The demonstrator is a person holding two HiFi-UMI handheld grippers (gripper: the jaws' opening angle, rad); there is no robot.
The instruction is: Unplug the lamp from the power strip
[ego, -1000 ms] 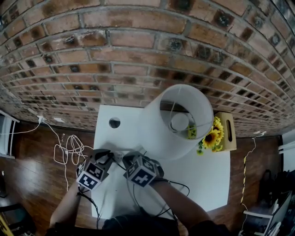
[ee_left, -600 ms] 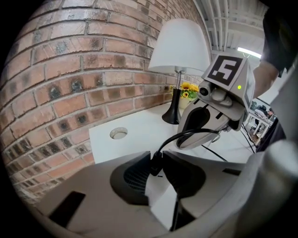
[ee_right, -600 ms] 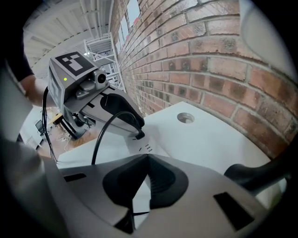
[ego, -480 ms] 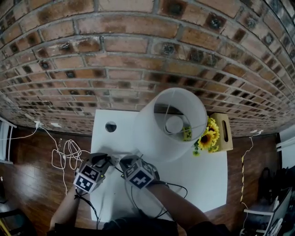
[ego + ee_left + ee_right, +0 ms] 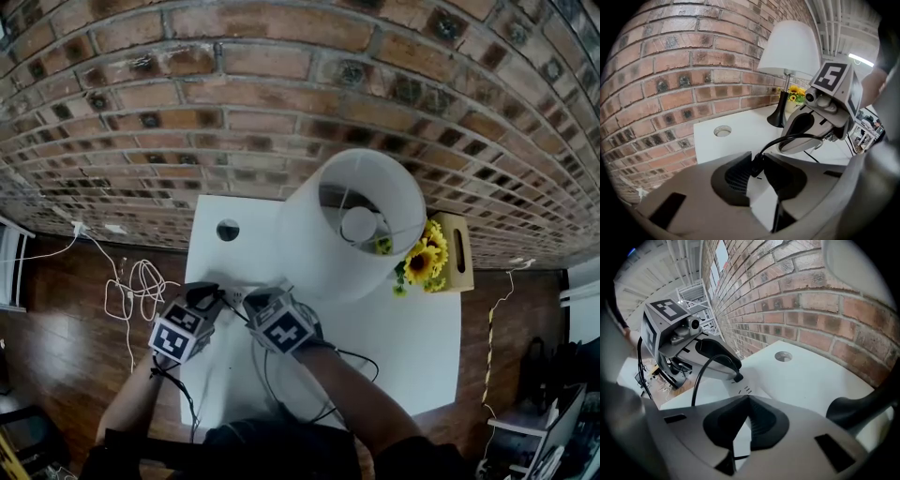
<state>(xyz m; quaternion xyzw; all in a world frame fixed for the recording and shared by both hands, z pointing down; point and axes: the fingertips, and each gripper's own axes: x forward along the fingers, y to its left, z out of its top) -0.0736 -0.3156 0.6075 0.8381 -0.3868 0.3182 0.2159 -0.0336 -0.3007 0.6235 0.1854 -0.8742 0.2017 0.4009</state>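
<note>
Left gripper view: pull plug (image 5: 755, 167) straight out with left gripper (image 5: 758, 157) clamped on it (right gripper (image 5: 747, 401) pinning power strip (image 5: 743, 389)), never sideways.

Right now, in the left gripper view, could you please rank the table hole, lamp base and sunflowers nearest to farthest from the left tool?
1. Table hole, ahead left.
2. Lamp base, ahead right.
3. Sunflowers, beyond it, by the wall.
</note>
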